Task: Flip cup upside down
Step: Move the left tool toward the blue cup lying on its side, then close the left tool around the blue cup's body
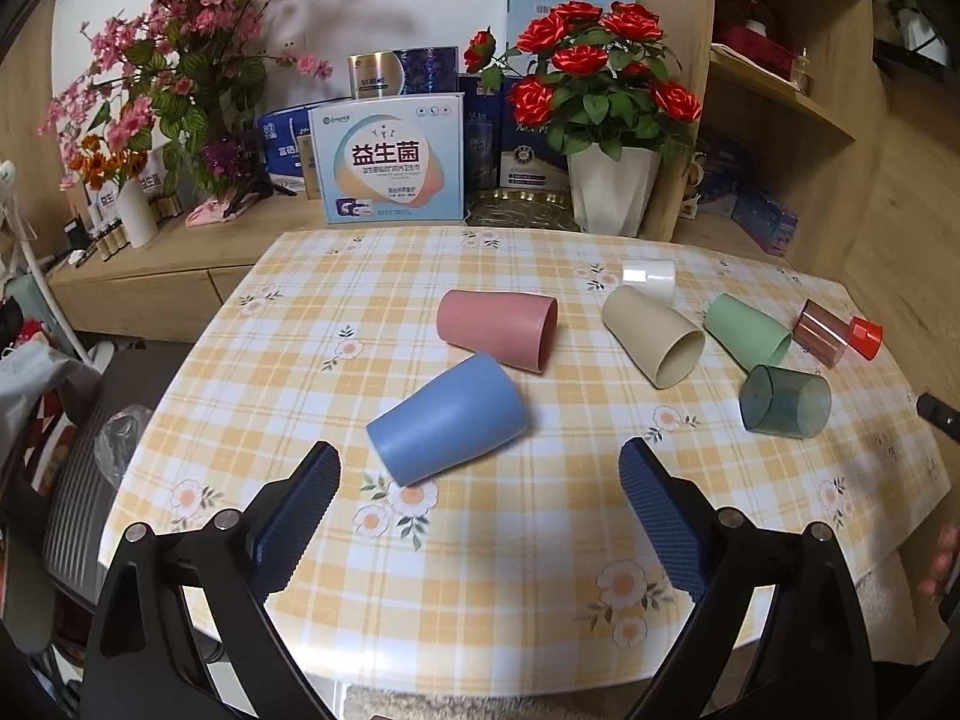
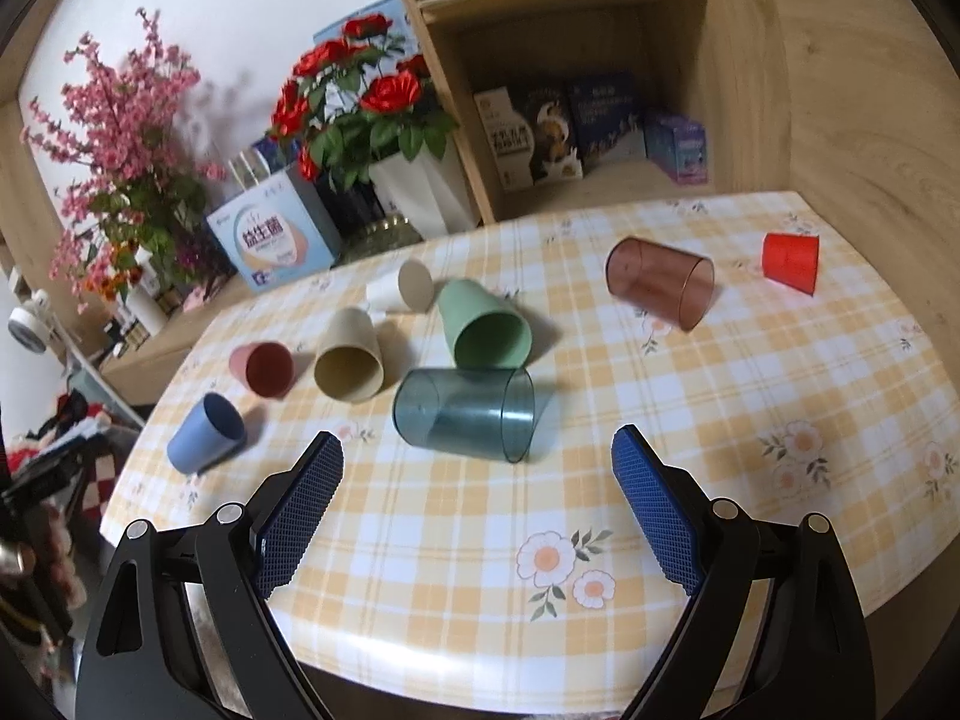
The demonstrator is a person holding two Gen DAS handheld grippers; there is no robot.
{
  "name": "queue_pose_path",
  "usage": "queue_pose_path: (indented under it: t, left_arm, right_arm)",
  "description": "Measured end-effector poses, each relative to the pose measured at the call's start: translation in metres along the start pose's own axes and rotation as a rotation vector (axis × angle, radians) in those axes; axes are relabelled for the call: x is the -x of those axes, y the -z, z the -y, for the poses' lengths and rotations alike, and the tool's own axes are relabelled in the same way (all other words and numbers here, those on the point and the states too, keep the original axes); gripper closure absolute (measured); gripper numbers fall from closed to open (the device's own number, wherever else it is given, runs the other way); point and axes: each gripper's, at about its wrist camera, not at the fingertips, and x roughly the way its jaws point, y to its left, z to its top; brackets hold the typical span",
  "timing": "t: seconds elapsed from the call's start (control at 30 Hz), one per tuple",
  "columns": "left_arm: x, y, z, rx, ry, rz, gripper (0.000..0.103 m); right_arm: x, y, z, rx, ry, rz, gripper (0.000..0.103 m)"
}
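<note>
checked tablecloth bears tipped cups; both tongs gape, empty.

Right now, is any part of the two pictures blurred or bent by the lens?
Left wrist view: the table edge bows outward from fisheye distortion, yet the blue cup is sharp. Right wrist view: the same bending, the red roses look slightly soft, and the teal clear cup is sharp.

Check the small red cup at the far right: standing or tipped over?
Standing, already upside down. In the right wrist view the red cup rests on its wide rim with its narrower closed base on top, apart from the other cups.
</note>
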Motion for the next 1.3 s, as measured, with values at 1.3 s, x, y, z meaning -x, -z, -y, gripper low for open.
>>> queue_pose_path:
  t: [1.3]
  left_arm:
    - [-0.178,-0.022,-0.035,-0.325,0.194,-0.241,0.034]
  right_arm:
    - [-0.061,0.004,-0.01,0.052,0.092,-0.189,0.015]
